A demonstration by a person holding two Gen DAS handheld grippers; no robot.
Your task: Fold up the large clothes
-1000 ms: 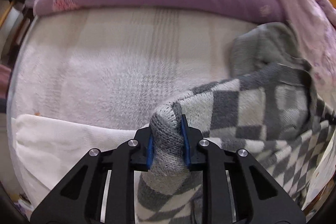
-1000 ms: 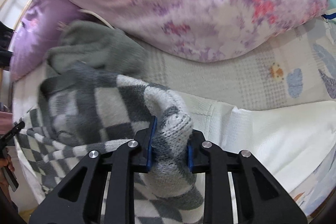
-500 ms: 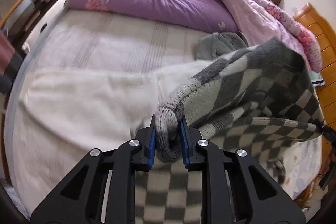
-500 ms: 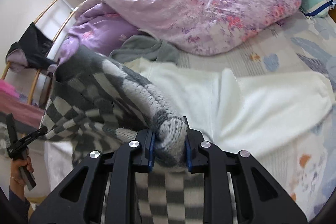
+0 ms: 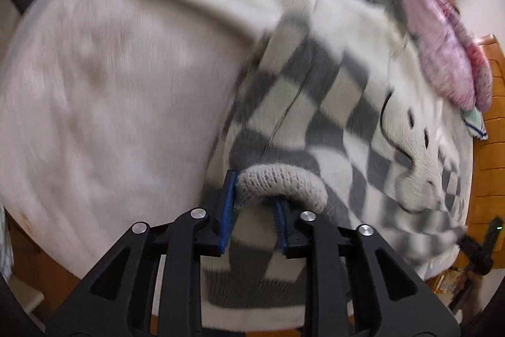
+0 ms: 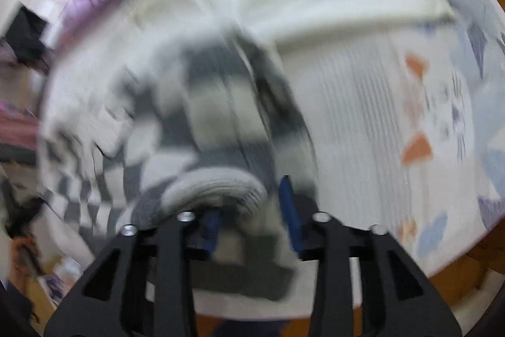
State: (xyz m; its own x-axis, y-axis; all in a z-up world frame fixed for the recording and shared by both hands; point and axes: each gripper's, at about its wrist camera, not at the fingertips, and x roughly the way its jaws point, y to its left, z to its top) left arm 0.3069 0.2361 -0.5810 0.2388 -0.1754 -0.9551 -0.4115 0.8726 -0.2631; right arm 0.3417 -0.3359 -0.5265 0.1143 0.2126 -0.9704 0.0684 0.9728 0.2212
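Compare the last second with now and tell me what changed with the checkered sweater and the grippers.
Both grippers have opened. The left gripper and right gripper, earlier clamped on the checkered sweater, now stand apart with its knit edge loose between them. The sweater, held up before, has dropped spread onto the white blanket. The purple quilt stays put.

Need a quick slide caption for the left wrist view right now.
Left tongs, parted, with the checkered sweater's knit edge looped over one finger, above the white bedsheet; frame motion-blurred.
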